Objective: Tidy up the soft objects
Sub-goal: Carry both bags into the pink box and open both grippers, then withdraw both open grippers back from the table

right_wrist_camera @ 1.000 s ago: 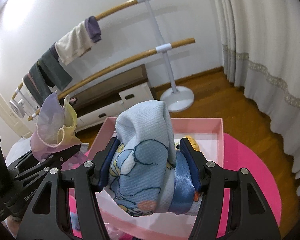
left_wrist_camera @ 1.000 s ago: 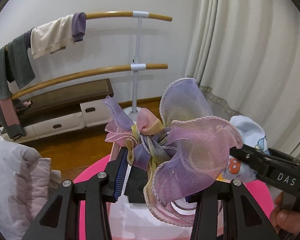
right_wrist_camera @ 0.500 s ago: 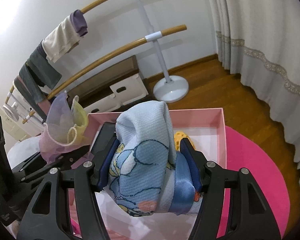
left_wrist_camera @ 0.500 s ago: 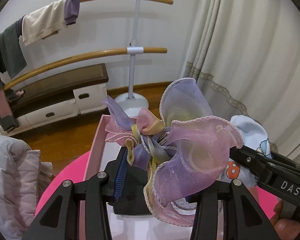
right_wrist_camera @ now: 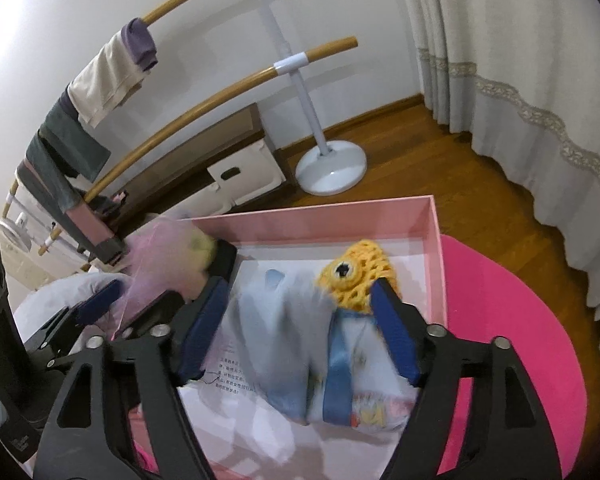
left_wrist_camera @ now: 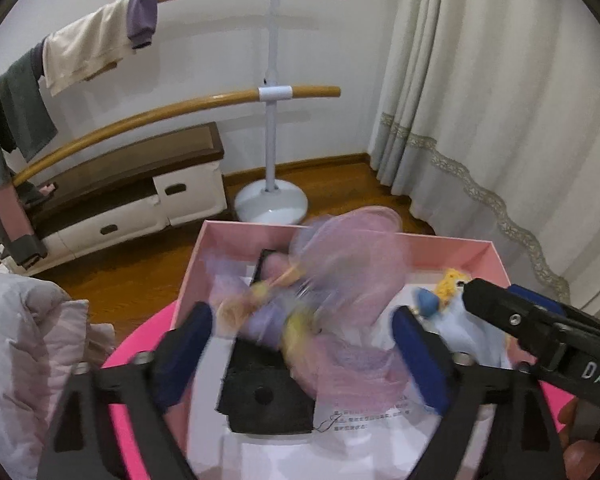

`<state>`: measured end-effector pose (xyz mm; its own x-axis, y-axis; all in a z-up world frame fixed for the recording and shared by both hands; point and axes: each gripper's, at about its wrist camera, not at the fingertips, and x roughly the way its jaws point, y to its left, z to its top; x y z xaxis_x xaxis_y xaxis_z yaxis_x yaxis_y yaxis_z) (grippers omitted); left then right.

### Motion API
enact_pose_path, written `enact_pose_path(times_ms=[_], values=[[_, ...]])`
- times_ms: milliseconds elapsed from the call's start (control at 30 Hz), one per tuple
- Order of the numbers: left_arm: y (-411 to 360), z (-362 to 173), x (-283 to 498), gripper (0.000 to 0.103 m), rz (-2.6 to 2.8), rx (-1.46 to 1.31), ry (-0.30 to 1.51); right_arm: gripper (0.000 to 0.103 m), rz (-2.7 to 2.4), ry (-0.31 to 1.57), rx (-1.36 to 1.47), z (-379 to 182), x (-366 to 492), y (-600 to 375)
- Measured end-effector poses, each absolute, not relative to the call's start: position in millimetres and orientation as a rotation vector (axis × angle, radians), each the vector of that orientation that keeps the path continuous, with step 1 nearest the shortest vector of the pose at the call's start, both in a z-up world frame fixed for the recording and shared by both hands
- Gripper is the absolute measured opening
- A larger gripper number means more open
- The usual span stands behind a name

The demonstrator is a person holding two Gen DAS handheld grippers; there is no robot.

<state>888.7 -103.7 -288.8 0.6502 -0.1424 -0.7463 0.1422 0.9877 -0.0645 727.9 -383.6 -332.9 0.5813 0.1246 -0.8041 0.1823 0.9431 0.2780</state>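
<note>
Opening wide, left gripper lets the blurred pink-purple organza bow sit loose btwn its blue pads, centre frame, over the pink box. Right gripper jaws also opening, blue printed cloth bundle btwn them w/o pad contact, low centre in box, yellow crochet piece just above.

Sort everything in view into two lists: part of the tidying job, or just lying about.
Job: pink box, organza scrunchie, blue printed cloth, yellow crochet piece.

Lying about: clothes on the wooden rails, curtain, low bench, black pouch.
</note>
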Motion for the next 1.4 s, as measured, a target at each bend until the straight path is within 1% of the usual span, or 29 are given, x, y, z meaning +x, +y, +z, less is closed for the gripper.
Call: enact_pose_path(times_ms=[33, 100, 133, 167, 500, 733, 1067, 1400], values=[[-102, -287, 881, 0.097, -0.158, 0.003, 0.837, 0.084, -0.039, 0.951, 0.35, -330, 726, -384], [-101, -283, 879, 0.103, -0.155, 0.004, 0.821, 0.089, -0.037, 0.943, 0.355, -326, 725, -383], [-100, -281, 875, 0.103, -0.15, 0.005, 0.814, 0.093, -0.039, 0.939, 0.36, -324, 723, -383], [-100, -279, 872, 0.103, -0.145, 0.007, 0.805, 0.103, -0.046, 0.929, 0.364, -321, 720, -382], [-87, -261, 797, 0.103, -0.09, 0.015, 0.728, 0.103, -0.043, 0.872, 0.363, -288, 694, -376], [-73, -233, 738, 0.103, -0.076, 0.024, 0.675, 0.103, -0.029, 0.814, 0.329, -255, 664, -357], [-59, -202, 640, 0.103, -0.079, 0.006, 0.575, 0.103, -0.026, 0.707, 0.277, -210, 588, -334], [-44, -193, 536, 0.103, -0.081, -0.016, 0.486, 0.103, -0.034, 0.594, 0.209, -170, 510, -307]])
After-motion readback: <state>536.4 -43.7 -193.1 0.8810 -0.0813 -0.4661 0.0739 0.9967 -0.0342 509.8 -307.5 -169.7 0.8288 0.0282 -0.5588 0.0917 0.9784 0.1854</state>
